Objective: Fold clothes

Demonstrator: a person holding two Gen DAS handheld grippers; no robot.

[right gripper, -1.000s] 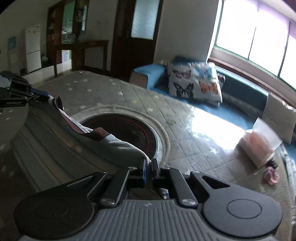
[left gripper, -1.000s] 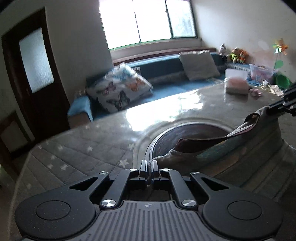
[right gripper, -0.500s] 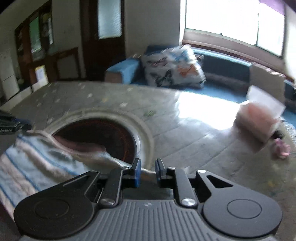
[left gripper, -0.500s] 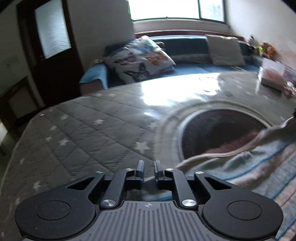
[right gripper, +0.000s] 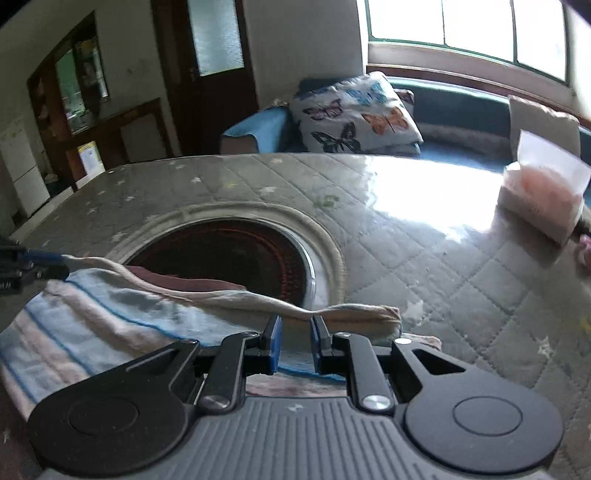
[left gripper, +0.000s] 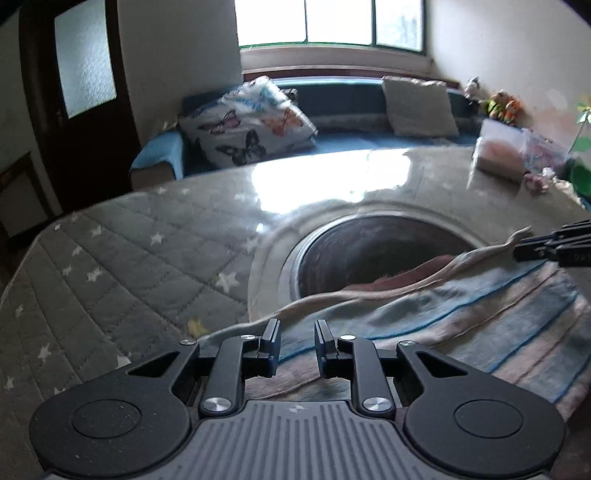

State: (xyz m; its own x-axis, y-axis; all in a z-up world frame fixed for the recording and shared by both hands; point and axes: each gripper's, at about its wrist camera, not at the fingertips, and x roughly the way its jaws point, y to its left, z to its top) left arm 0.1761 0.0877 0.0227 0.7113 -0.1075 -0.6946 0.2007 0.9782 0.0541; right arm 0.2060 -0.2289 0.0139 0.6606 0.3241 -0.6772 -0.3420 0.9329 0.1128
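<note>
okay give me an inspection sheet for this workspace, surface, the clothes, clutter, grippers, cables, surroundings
Surface: quilted star-print table cover with a round dark opening in the middle.
Job's things: striped garment lying flat, its top edge over the opening.
Clutter: clear bag with pink contents and a small pink item at the far edge.
Grippers: left gripper and right gripper both open, over the garment's near corners.
Cables: nothing seen.
Surroundings: butterfly pillow on a blue bench, window, dark door.
</note>
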